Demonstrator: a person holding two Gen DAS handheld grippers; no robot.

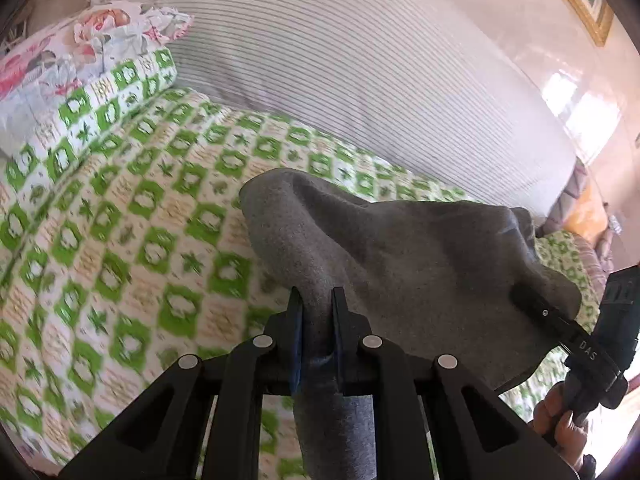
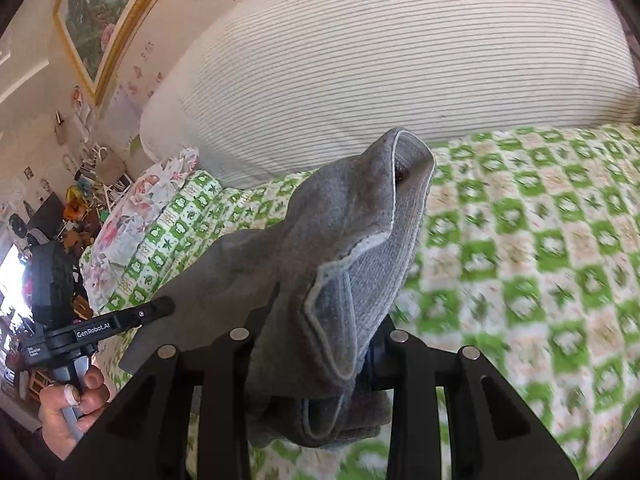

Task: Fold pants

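Both black claws — left claw, right claw — pinching soft grey fleece pants, green-checked quilt beneath

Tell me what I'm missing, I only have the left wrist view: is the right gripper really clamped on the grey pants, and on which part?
Observer: Yes. The right gripper is shut on a thick bunch of the grey pants, at a part with pale stitched seams.
Operator: Is anything else lying on that side of the bed?
Observer: Beyond the pants, only the green patterned bedspread shows there.
Operator: And the left gripper from over there?
Observer: The left gripper pinches the cloth's edge, with a hand around its handle.
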